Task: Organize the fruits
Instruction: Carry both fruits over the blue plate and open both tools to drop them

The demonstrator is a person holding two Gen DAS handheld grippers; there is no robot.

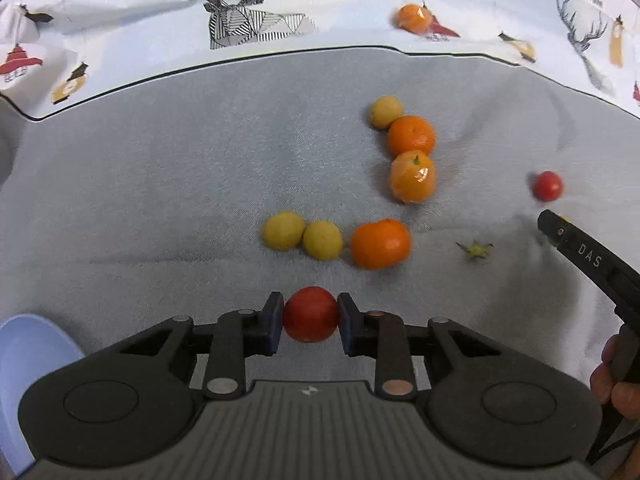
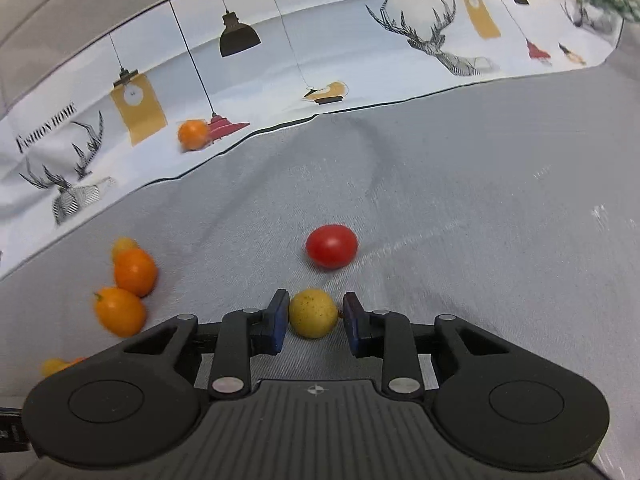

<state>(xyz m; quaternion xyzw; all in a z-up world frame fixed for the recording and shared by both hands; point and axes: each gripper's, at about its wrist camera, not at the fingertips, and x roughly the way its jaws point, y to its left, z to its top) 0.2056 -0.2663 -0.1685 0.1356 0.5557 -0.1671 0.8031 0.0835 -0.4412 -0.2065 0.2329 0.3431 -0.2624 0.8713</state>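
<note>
Fruits lie scattered over the grey tabletop [image 1: 160, 184], unsorted: yellow ones and oranges cluster mid-scene, one orange [image 1: 414, 18] sits far off on the patterned cloth [image 1: 120, 32], and a second red tomato [image 2: 331, 246] lies apart. The left gripper [image 1: 310, 318] has its jaws clenched on a red tomato [image 1: 310, 314], while the right gripper [image 2: 314, 316] grasps a yellow fruit [image 2: 312, 314]. By my reading sorting has barely begun; nearly everything is left.

Tomato [image 1: 310, 314] between left gripper [image 1: 310, 322] fingers, fruit cluster [image 1: 412, 160] beyond, bowl [image 1: 28, 344] at left edge.
</note>
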